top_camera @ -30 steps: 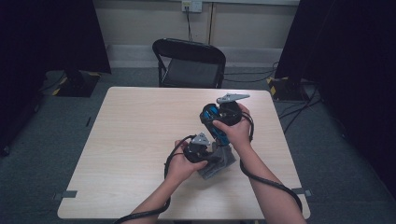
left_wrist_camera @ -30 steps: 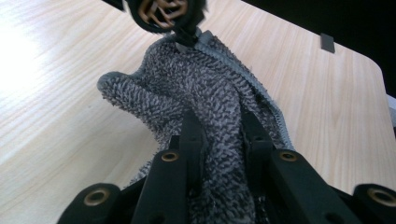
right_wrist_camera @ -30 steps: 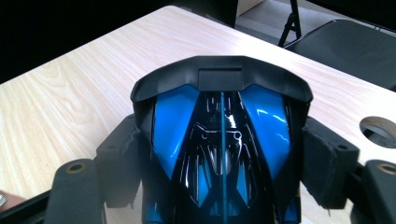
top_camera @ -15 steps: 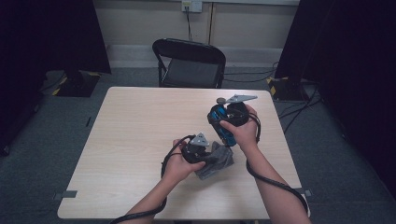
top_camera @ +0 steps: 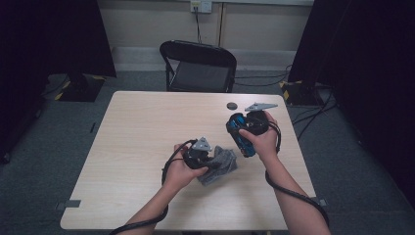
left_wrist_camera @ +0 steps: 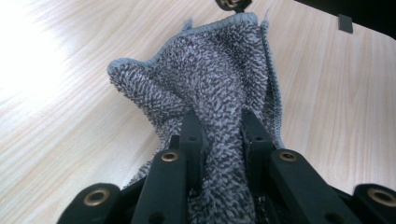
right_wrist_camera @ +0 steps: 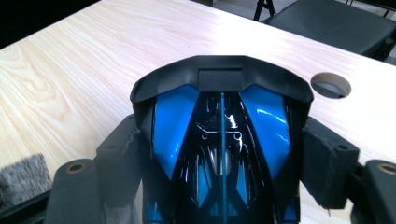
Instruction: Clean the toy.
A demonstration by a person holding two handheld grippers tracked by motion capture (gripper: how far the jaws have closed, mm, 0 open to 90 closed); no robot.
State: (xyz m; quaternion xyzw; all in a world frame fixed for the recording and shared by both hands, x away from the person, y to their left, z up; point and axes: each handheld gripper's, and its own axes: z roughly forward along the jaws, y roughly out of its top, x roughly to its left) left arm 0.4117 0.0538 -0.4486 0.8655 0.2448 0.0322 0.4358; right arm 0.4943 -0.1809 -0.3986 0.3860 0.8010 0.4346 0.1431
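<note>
A pale wood-grain table [top_camera: 147, 147] stands on grey carpet [top_camera: 44, 161], with a round cable hole [top_camera: 232, 105] near its far edge. Beyond it sits a black folding chair [top_camera: 198, 66], pushed up near a cream wall [top_camera: 147, 22] with a socket [top_camera: 201, 6] and a cable hanging down. Black curtains [top_camera: 54, 34] close off both sides, and light glares off the tabletop.
</note>
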